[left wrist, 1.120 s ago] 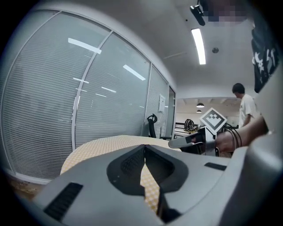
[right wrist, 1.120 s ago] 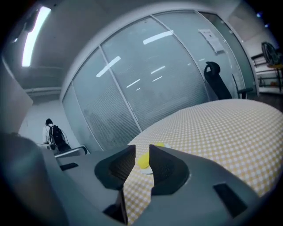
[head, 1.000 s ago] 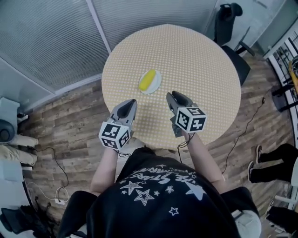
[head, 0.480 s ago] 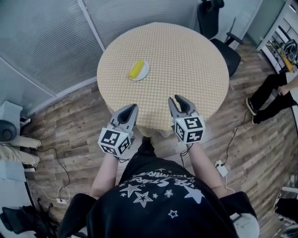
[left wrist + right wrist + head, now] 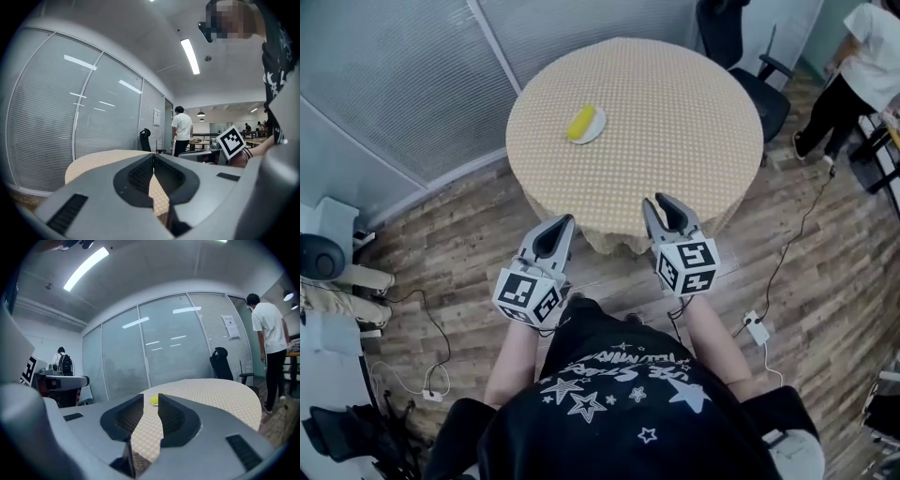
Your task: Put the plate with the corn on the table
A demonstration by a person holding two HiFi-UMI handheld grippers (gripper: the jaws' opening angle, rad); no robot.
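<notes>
We hold both grippers out in front, forearms roughly parallel, tips pointing toward the near edge of the table (image 5: 675, 112). The left gripper (image 5: 566, 223) has its jaws meeting at the tips, empty. The right gripper (image 5: 666, 201) keeps a narrow gap, gripping nothing. The plate (image 5: 594, 127) with the corn (image 5: 580, 123) sits on the table's far left side, well apart from both.

In the right gripper view the corn (image 5: 154, 400) is only a small yellow speck between the right tool's (image 5: 150, 397) tips, and its plate (image 5: 599, 126) cannot be made out there. At far right, the head view's edge cuts off a standing person (image 5: 862, 66).
</notes>
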